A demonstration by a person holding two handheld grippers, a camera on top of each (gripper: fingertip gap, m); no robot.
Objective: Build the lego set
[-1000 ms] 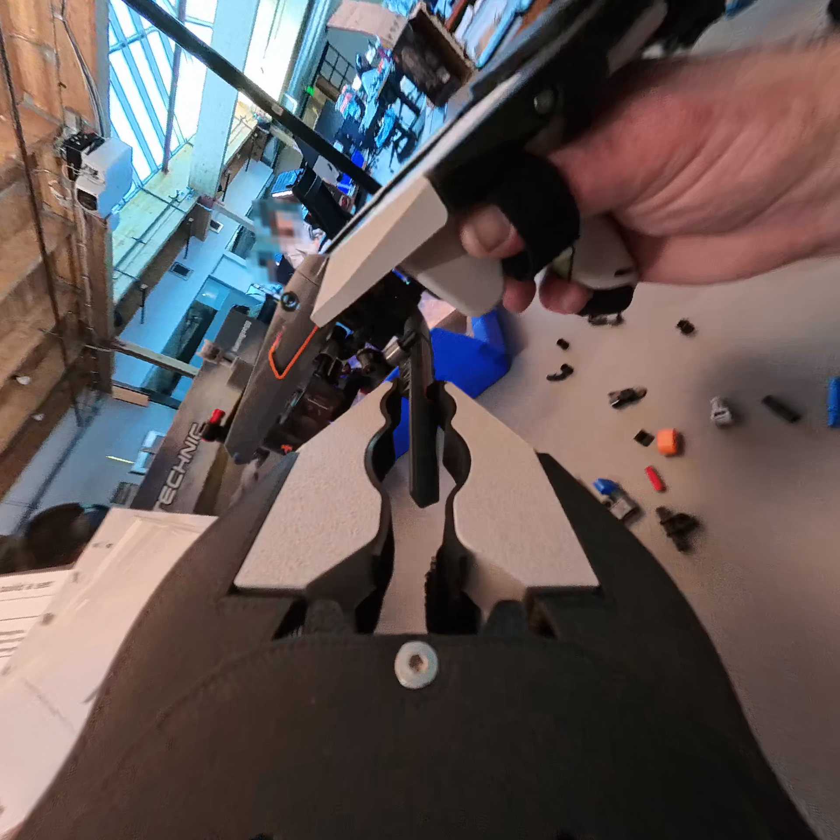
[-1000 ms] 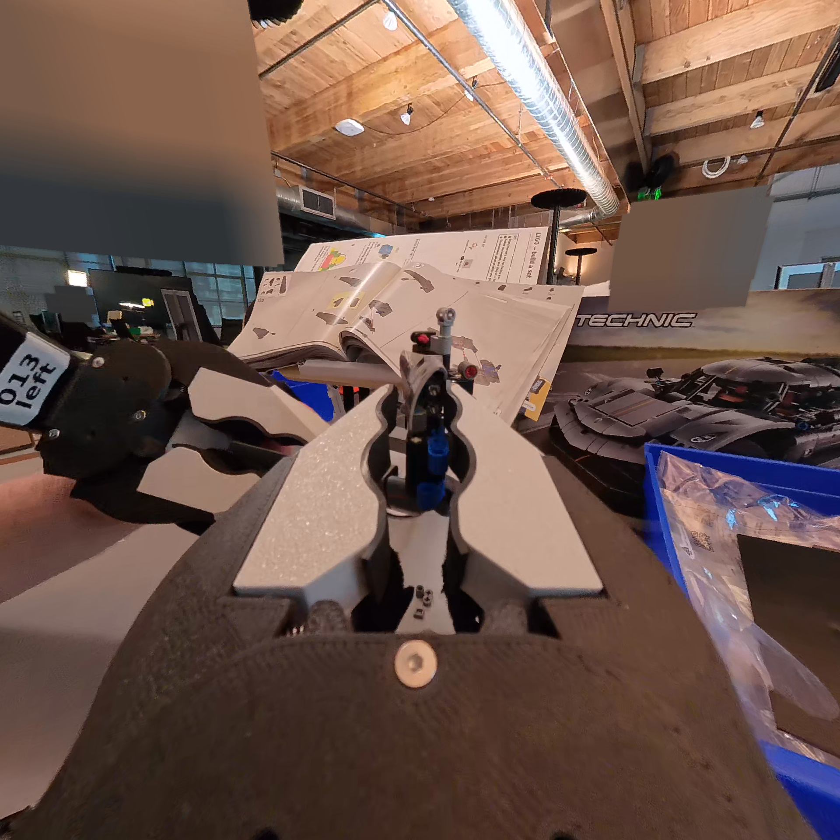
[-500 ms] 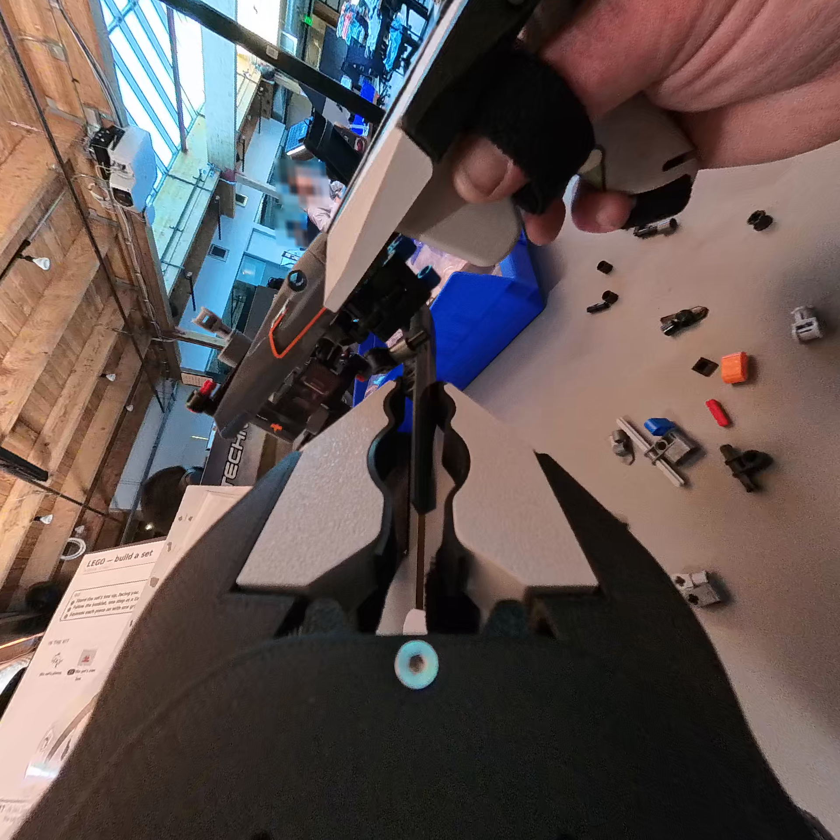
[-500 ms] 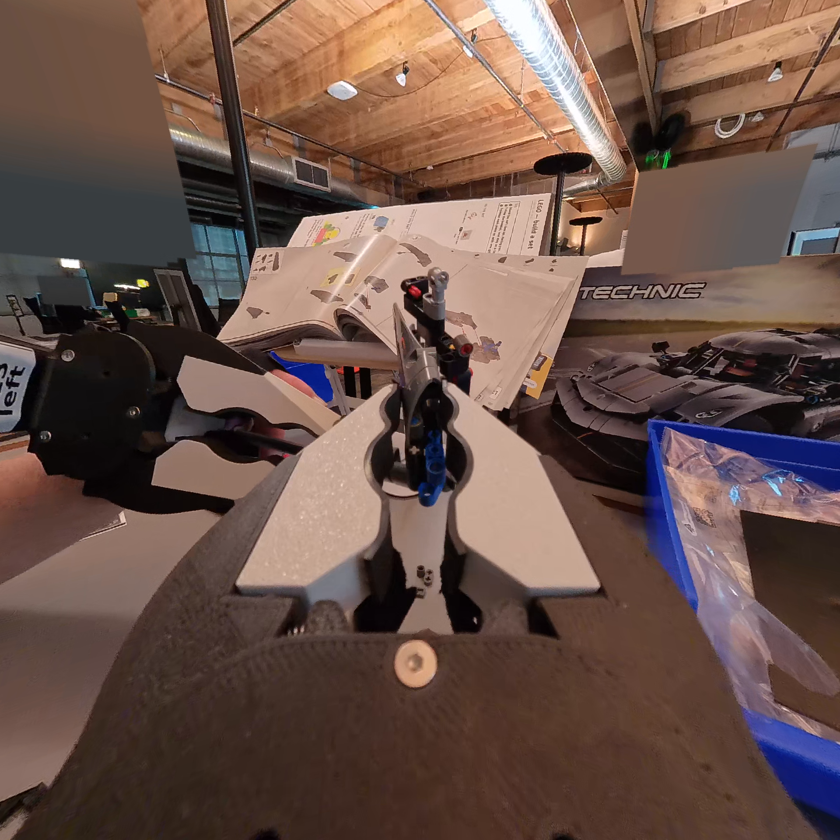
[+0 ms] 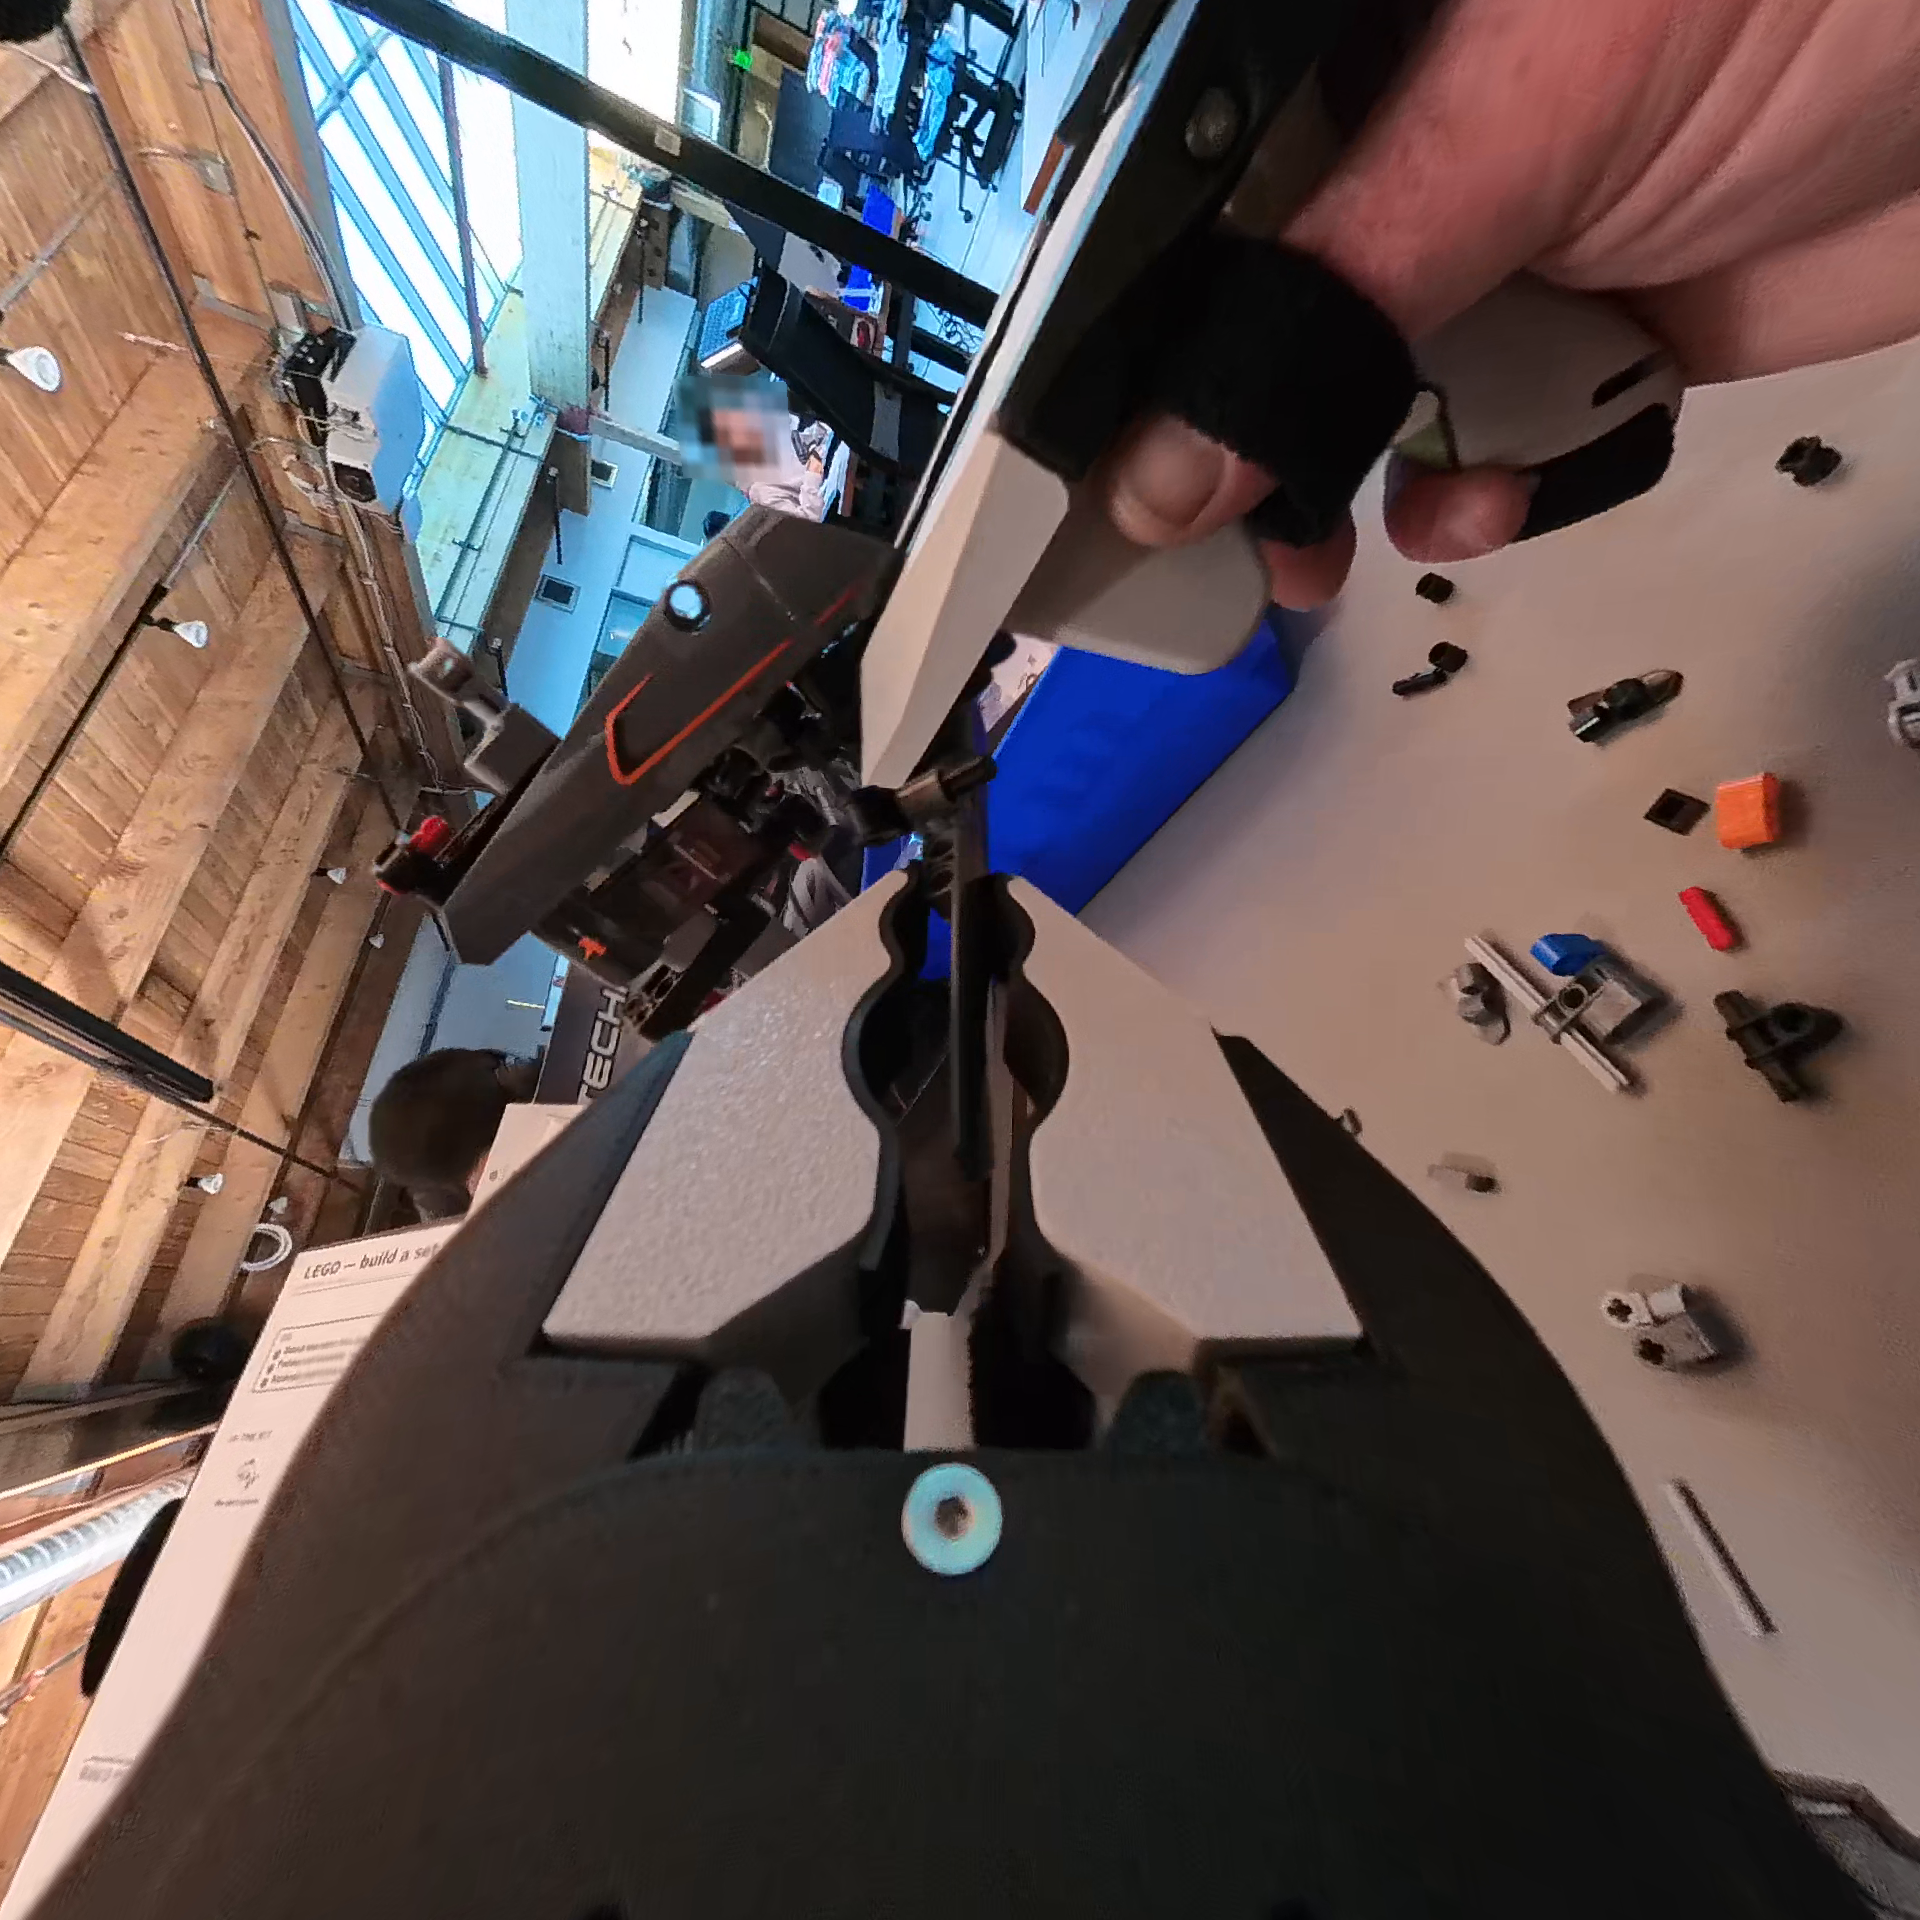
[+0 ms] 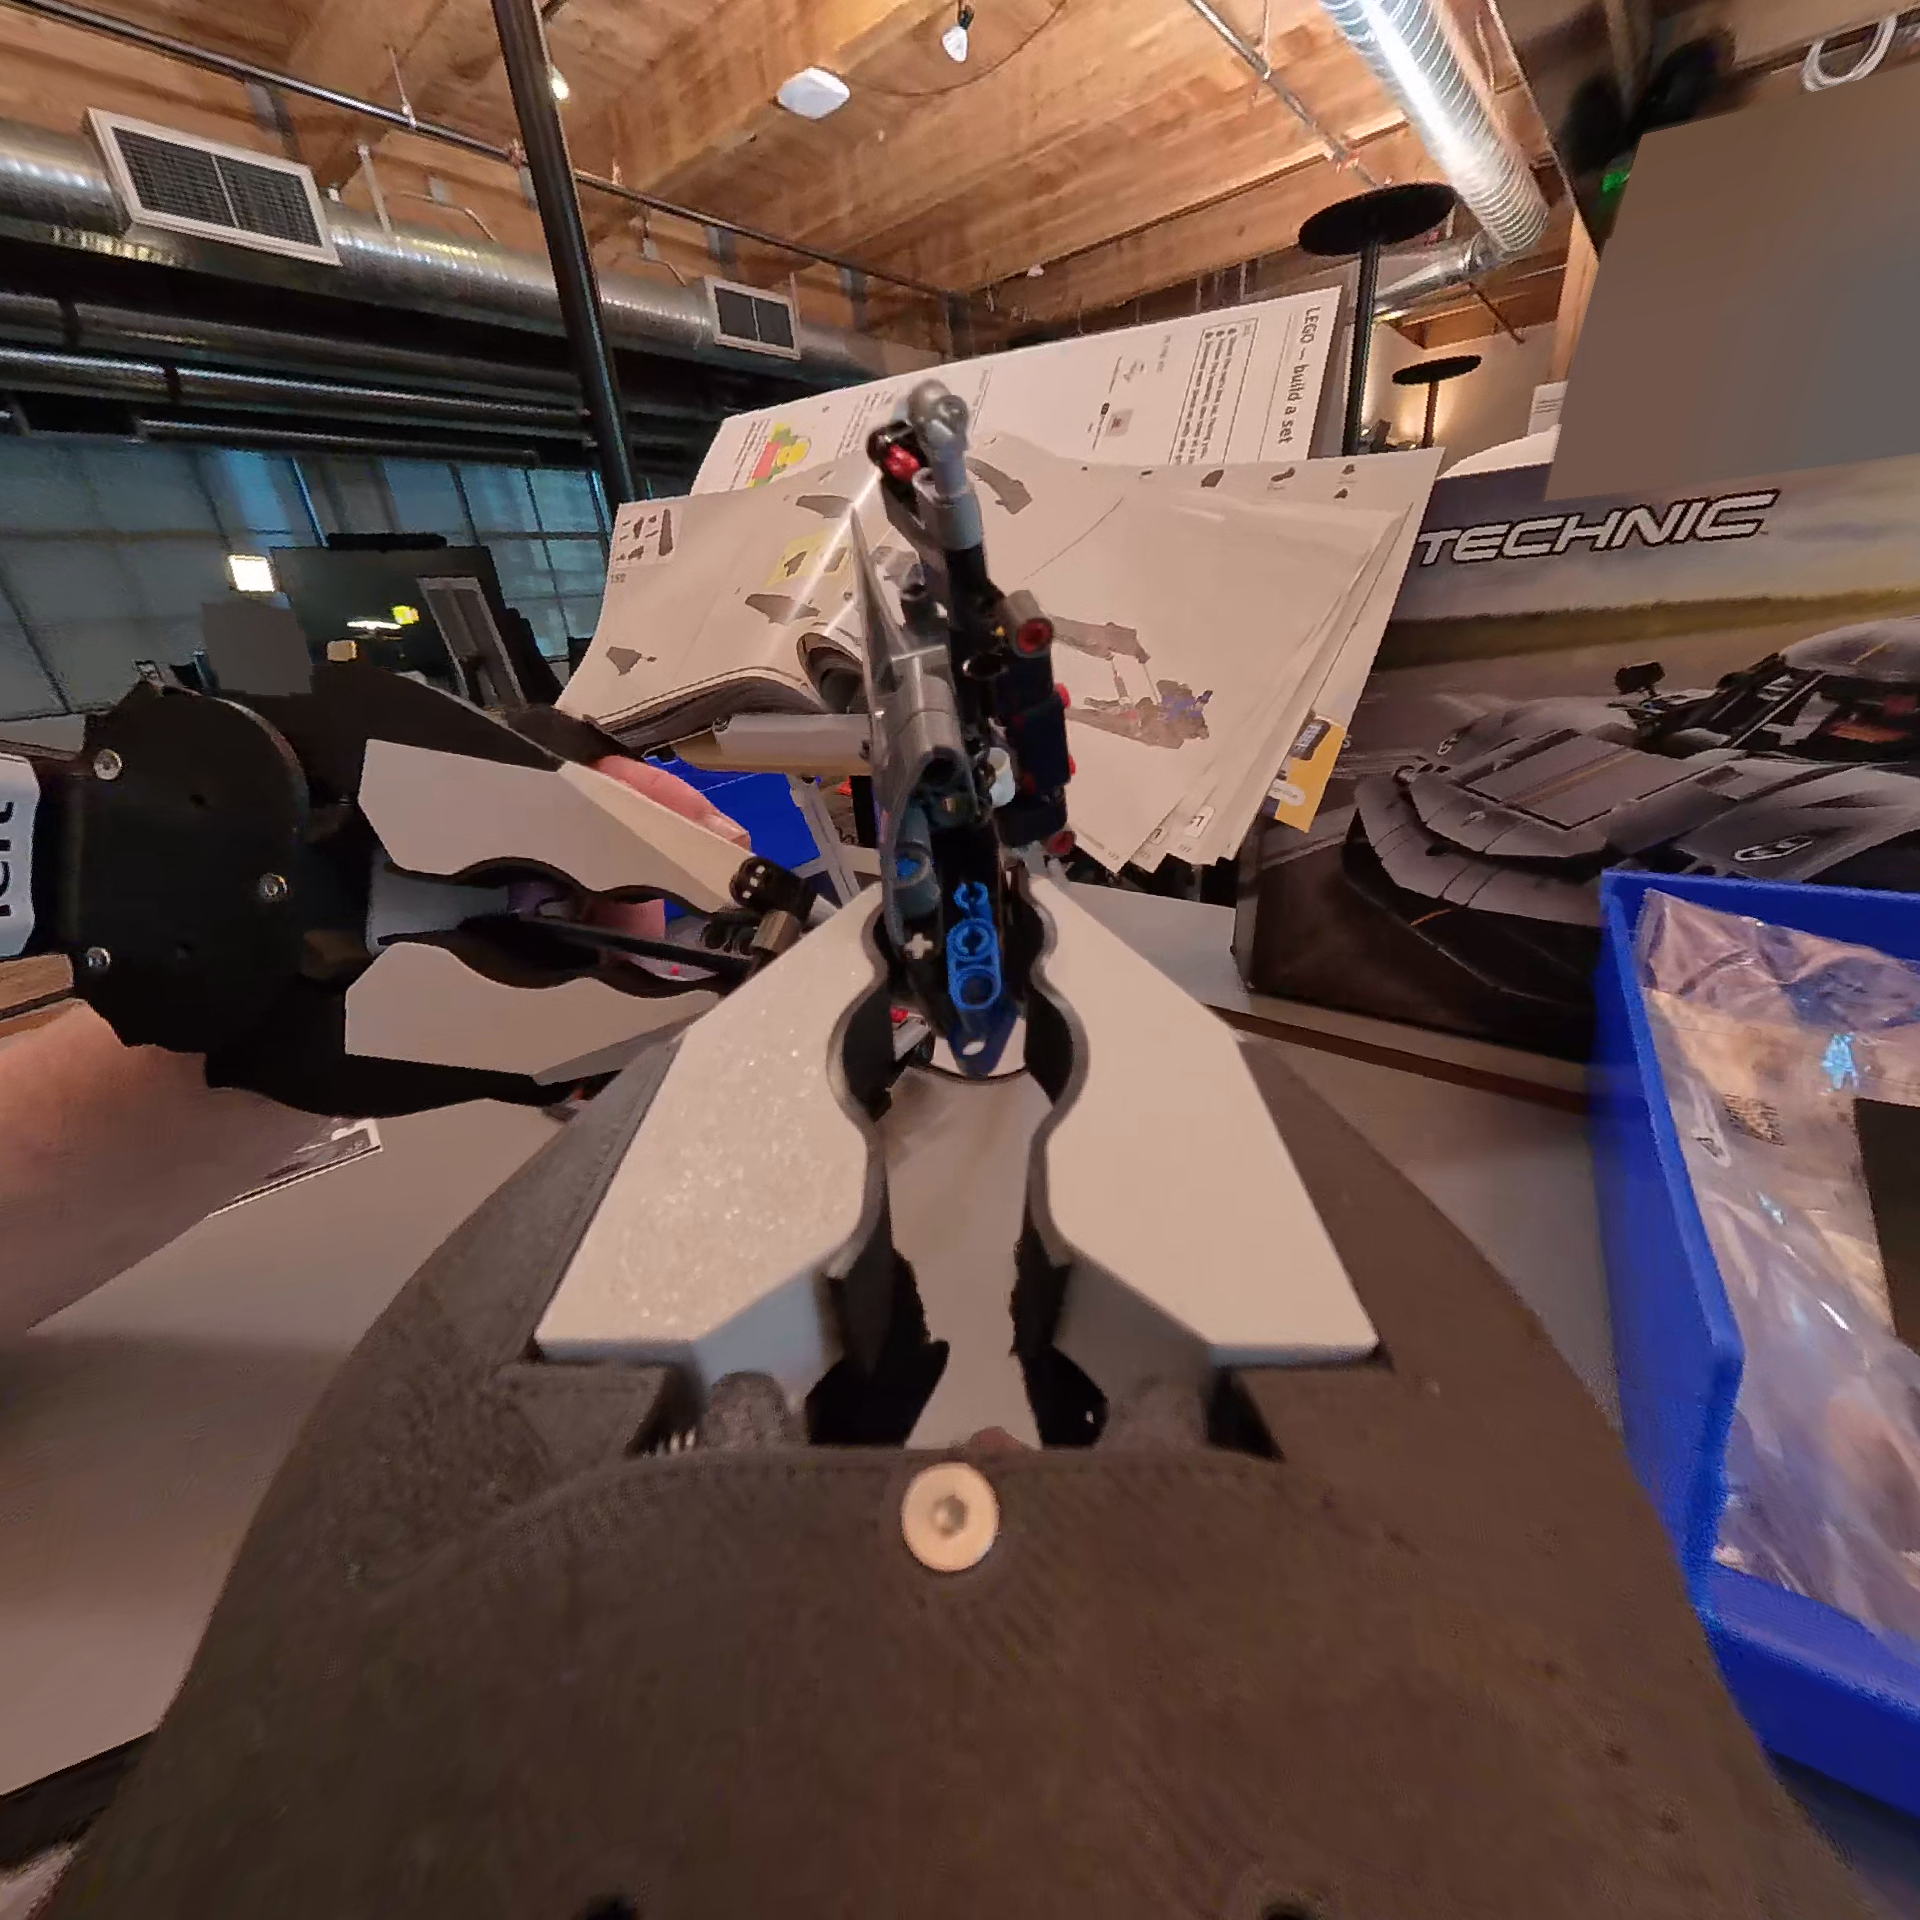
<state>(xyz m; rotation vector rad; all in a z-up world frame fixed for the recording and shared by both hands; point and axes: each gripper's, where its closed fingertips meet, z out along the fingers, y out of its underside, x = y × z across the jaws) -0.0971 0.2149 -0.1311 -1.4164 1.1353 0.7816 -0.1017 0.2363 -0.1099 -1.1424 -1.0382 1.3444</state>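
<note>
My left gripper [image 5: 956, 899] is shut on a thin black axle [image 5: 968, 1039] that has a small black and grey connector [image 5: 935, 795] on its far end. My right gripper [image 6: 956, 909] is shut on the lower end of a partly built assembly [image 6: 940, 717] of grey, black and blue parts and holds it upright in the air. In the left wrist view the assembly shows as a dark grey panel with an orange line [image 5: 707, 707]. In the right wrist view the left gripper [image 6: 727, 925] comes from the left, and its axle tip is close beside the assembly.
Loose pieces lie on the grey table [image 5: 1351, 935], among them an orange one [image 5: 1748, 810], a red one [image 5: 1709, 917] and grey connectors [image 5: 1662, 1325]. A blue bin with plastic bags [image 6: 1662, 1195] stands at the right. An open instruction booklet [image 6: 1195, 623] and the set's box [image 6: 1610, 748] stand behind. Only a small space, under 4 cm, lies between the two pairs of fingers.
The right gripper has lifted and turned the assembly, so more of it stands above the fingers. The left gripper has brought the axle tip closer to the assembly.
</note>
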